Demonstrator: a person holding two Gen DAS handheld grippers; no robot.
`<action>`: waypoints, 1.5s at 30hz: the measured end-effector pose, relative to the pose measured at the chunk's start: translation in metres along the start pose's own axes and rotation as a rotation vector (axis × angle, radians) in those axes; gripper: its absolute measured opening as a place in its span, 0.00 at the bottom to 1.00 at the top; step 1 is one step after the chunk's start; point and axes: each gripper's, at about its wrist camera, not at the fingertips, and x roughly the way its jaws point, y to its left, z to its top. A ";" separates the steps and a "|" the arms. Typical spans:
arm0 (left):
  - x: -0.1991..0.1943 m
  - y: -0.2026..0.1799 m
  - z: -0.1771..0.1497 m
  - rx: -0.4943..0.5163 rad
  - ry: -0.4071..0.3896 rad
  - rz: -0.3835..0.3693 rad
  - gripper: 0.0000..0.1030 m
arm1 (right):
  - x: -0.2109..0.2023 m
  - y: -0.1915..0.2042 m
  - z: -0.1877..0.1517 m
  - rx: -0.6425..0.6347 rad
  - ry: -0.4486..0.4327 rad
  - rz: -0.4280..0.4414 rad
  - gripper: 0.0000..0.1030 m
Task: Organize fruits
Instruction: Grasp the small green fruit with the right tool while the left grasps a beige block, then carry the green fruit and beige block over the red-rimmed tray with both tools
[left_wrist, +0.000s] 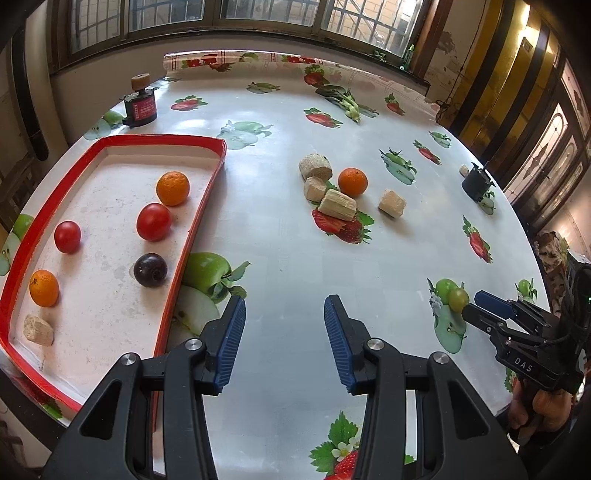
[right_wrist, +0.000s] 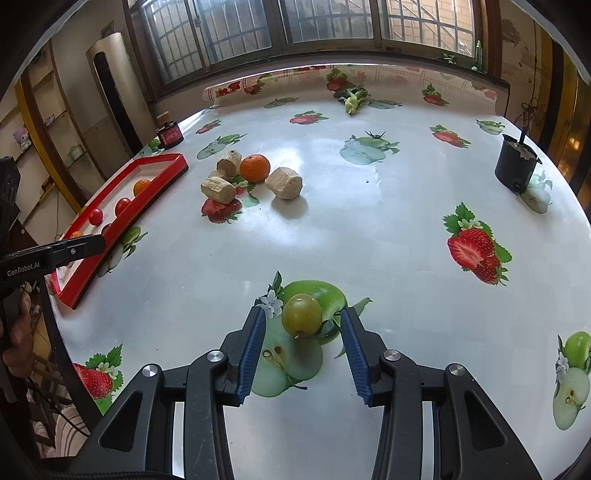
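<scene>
A red-rimmed tray (left_wrist: 192, 229) at the left holds two oranges (left_wrist: 172, 188), two red tomatoes (left_wrist: 153, 221), a dark plum (left_wrist: 150, 270) and a beige chunk (left_wrist: 38, 329). My left gripper (left_wrist: 284, 314) is open and empty over the table beside the tray. My right gripper (right_wrist: 302, 325) is open, its jaws on either side of a green grape-like fruit (right_wrist: 302, 314) on the table, not touching it; this fruit also shows in the left wrist view (left_wrist: 458, 299). Another orange (right_wrist: 254, 168) lies among several beige chunks (right_wrist: 283, 182) mid-table.
A black pot (right_wrist: 515, 166) stands at the right edge. A dark jar with a cork (left_wrist: 140, 105) stands at the back left. Leafy greens (right_wrist: 352, 98) lie at the back. The fruit-print tablecloth (right_wrist: 369, 229) covers the round table.
</scene>
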 end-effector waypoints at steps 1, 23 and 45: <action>0.002 -0.001 0.000 0.001 0.004 -0.005 0.41 | 0.000 0.000 -0.001 0.001 0.002 0.002 0.43; 0.090 -0.046 0.063 0.059 0.080 -0.086 0.41 | 0.027 0.000 0.010 -0.044 0.057 0.006 0.29; 0.080 -0.048 0.057 0.081 0.033 -0.138 0.21 | 0.012 -0.003 0.012 0.006 0.003 0.036 0.25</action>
